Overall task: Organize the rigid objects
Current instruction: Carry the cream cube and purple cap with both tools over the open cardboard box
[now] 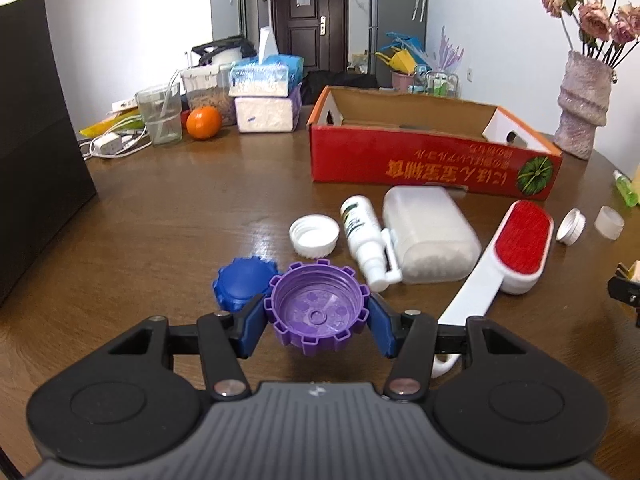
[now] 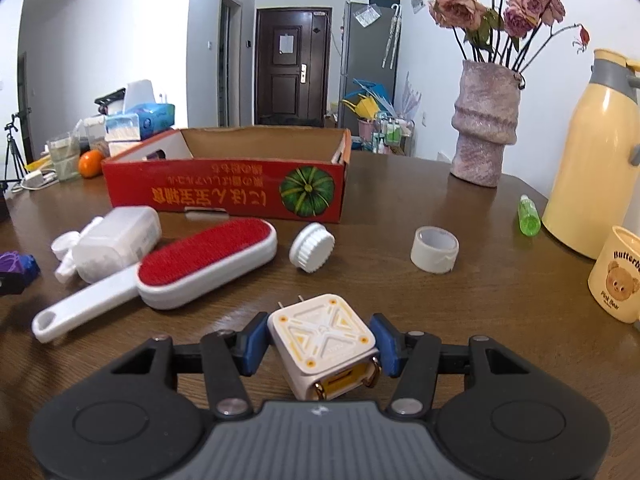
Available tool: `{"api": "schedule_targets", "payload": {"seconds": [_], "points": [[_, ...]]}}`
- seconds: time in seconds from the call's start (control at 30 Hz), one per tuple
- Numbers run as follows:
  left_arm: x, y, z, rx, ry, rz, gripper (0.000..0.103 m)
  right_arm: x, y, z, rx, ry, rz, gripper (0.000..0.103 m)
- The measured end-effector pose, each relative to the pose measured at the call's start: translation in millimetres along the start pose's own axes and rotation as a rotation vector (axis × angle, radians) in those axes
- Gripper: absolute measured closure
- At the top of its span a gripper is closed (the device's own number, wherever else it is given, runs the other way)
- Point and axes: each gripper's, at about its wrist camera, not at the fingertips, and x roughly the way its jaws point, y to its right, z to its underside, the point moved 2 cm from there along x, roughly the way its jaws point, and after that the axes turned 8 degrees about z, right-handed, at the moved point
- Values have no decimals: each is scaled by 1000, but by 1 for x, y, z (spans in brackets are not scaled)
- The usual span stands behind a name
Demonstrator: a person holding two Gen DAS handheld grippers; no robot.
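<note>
Just in front of the red box (image 1: pixel 432 160), your left tool (image 1: pixel 316 322) is pinching the purple cap (image 1: pixel 316 308) and your right tool (image 2: pixel 320 346) the white plug cube (image 2: pixel 324 340), so lift both clear over that near wall before letting go inside.

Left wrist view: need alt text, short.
The left gripper holds a purple notched cap, open side up, above a brown table. Beyond it lie a blue cap, white cap, spray bottle, lint brush and an open red box.
</note>
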Motion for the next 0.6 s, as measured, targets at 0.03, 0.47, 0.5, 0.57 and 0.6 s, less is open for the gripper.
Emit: {"api": "schedule_targets", "payload": {"seconds": [0.03, 0.47, 0.5, 0.57, 0.6], "points": [[-2, 2, -3, 2, 7, 6, 48, -2, -1, -2, -1, 7, -3, 49], [-23, 30, -37, 26, 82, 50, 48, -27, -18, -36, 12, 94, -66, 49], [-24, 32, -40, 25, 87, 53, 48, -29, -20, -39, 14, 101, -72, 49], [-26, 36, -45, 27, 95, 56, 48, -32, -23, -46, 18, 113, -80, 49], [-26, 38, -48, 29, 100, 56, 48, -33, -25, -49, 20, 119, -83, 49]]}}
